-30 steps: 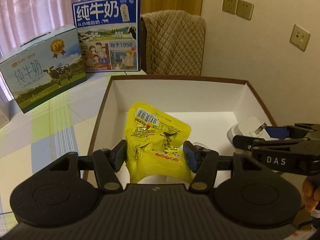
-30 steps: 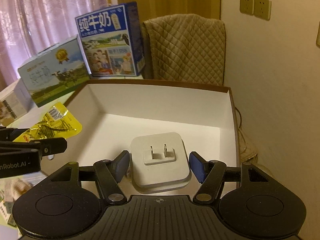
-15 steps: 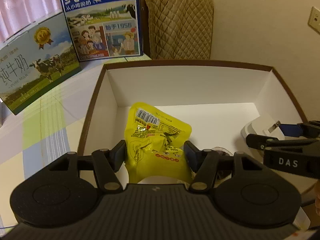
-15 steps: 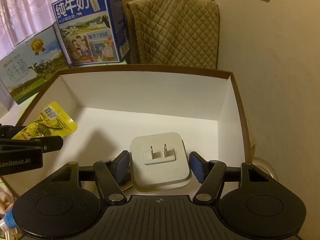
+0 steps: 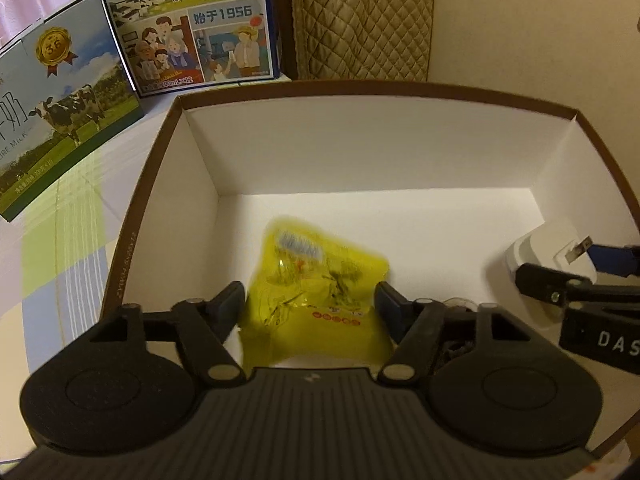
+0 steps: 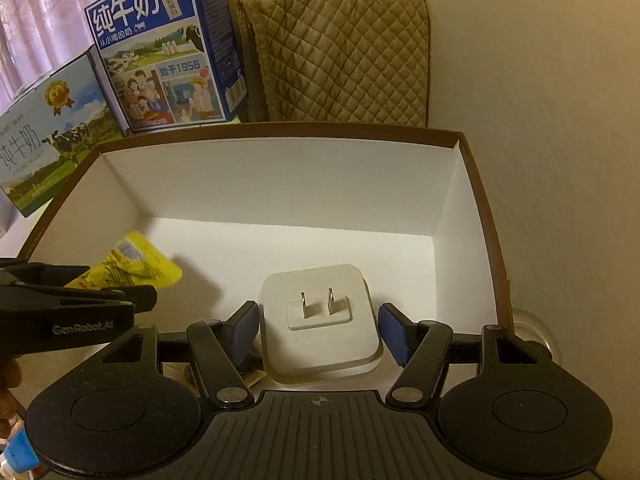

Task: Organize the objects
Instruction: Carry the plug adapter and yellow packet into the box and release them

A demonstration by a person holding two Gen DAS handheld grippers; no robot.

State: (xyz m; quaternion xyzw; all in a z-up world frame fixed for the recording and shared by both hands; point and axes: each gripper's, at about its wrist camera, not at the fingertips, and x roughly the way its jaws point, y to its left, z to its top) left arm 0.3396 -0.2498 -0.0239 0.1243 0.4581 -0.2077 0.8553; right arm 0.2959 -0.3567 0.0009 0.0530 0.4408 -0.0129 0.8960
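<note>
L gripper [image 5: 310, 306] is inside the box, pads spread a bit wider than the yellow snack pouch [image 5: 316, 292] between them; the pouch looks blurred, and whether the pads touch it can't be told. Pouch sits over the box floor, near-left part of the box.

R gripper [image 6: 313, 330] is also inside, pads set apart w/ a small gap each side of the white plug adapter [image 6: 320, 318], which lies prongs-up on the box floor, near-right part; grip can't be told. From the L cam the adapter [image 5: 548, 252] shows at the right wall, R gripper fingers around it.

White box w/ brown rim [image 6: 280, 130] is open-topped. Beyond its far-left corner stand two milk cartons: blue one [image 6: 164, 52] upright, green-field one [image 6: 44, 128] left of it. Quilted tan cover [image 6: 340, 56] hangs behind the far edge, wall to the right.
</note>
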